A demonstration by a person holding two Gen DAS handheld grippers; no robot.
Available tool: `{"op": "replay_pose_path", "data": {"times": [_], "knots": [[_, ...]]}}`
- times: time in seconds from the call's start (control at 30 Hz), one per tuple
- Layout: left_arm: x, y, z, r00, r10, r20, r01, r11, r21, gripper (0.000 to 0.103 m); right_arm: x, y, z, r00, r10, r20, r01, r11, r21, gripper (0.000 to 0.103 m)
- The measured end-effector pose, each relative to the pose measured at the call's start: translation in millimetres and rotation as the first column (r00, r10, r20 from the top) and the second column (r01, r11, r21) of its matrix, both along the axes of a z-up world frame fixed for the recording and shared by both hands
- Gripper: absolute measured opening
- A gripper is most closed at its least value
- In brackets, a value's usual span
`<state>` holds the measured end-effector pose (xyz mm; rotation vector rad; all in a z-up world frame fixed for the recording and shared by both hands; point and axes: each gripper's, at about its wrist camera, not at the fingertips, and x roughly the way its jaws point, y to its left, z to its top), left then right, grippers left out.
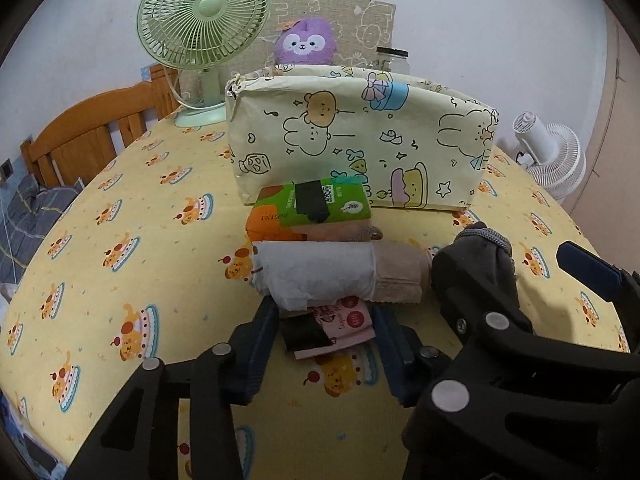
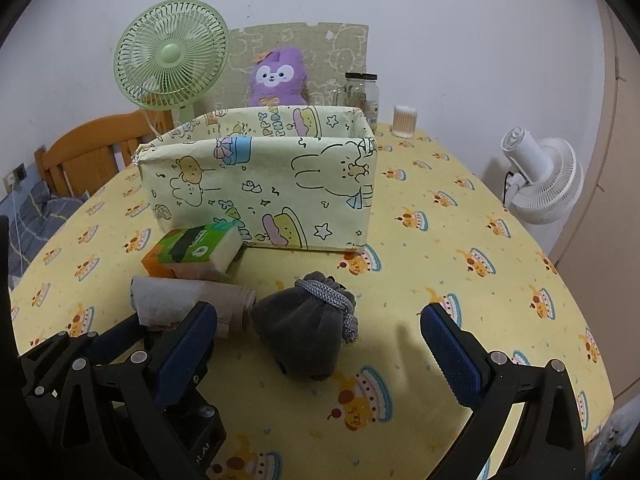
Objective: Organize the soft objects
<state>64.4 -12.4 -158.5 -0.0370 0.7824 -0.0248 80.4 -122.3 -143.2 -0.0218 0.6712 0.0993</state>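
Note:
A cream cartoon-print storage box [image 1: 360, 140] [image 2: 260, 184] stands open-topped at the table's middle. In front of it lie a green and orange tissue pack [image 1: 310, 210] [image 2: 196, 248], a white and beige rolled cloth [image 1: 336, 272] [image 2: 188, 302], a small pink packet [image 1: 332, 330] and a dark grey drawstring pouch [image 2: 308, 332] [image 1: 480, 252]. My left gripper [image 1: 326, 354] is open, its fingers on either side of the pink packet. My right gripper [image 2: 320, 344] is open wide around the grey pouch, not touching it.
A green desk fan [image 1: 204, 20] [image 2: 172, 56], a purple plush toy [image 1: 304, 42] [image 2: 276, 78], a glass jar [image 2: 360, 92] and a cotton-swab tub [image 2: 405, 120] stand behind the box. A white fan [image 2: 540, 180] stands off the right edge. A wooden bed frame [image 1: 92, 132] is at left.

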Motion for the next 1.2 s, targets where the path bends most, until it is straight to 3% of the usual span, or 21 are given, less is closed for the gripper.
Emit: {"op": "replay_pose_path", "data": {"times": [0.2,0.3,0.47,0.6,0.77,0.93,1.0,1.07,1.2], "knots": [[-5.5,1.2,0.3,1.0,0.019,0.0,-0.019,1.0,0.017,0.049,2.2,1.0,-2.3,1.0,0.007,-0.013,-0.007,1.0,-0.008,0.103],[-9.7,4.9,-1.0,0.999,0.033,0.0,-0.033,0.999,0.021,0.058,1.0,4.2,-4.7,1.0,0.023,-0.02,-0.023,1.0,-0.004,0.102],[-13.8,4.4,-2.8,0.999,0.034,0.005,-0.034,0.999,0.031,0.06,-2.9,11.3,-8.5,0.998,0.047,-0.028,-0.047,0.999,0.002,0.102],[-15.9,2.3,-2.2,1.0,0.017,0.008,-0.017,1.0,0.023,0.044,-3.9,11.1,-9.7,0.999,0.043,-0.033,-0.043,0.999,0.005,0.102],[-13.4,1.8,-0.8,1.0,0.019,0.009,-0.019,1.0,0.02,0.04,-0.4,7.8,-10.1,0.999,0.026,-0.04,-0.025,1.0,0.009,0.101],[-8.5,2.6,-0.6,1.0,0.026,0.014,-0.027,0.999,0.02,0.04,7.9,4.9,-12.2,0.998,0.017,-0.065,-0.015,1.0,0.025,0.091],[-6.6,1.3,-1.3,1.0,0.027,0.013,-0.027,0.999,0.026,0.04,11.9,4.3,-14.1,0.997,0.014,-0.08,-0.012,1.0,0.025,0.083],[-6.0,0.5,-1.7,1.0,0.026,0.013,-0.026,0.999,0.029,0.04,15.8,2.5,-17.7,0.994,0.017,-0.105,-0.013,0.999,0.036,0.065],[-6.2,0.1,-0.6,0.999,0.026,0.019,-0.026,0.999,0.031,0.04,14.4,2.5,-17.1,0.995,0.017,-0.101,-0.013,0.999,0.042,0.058]]}}
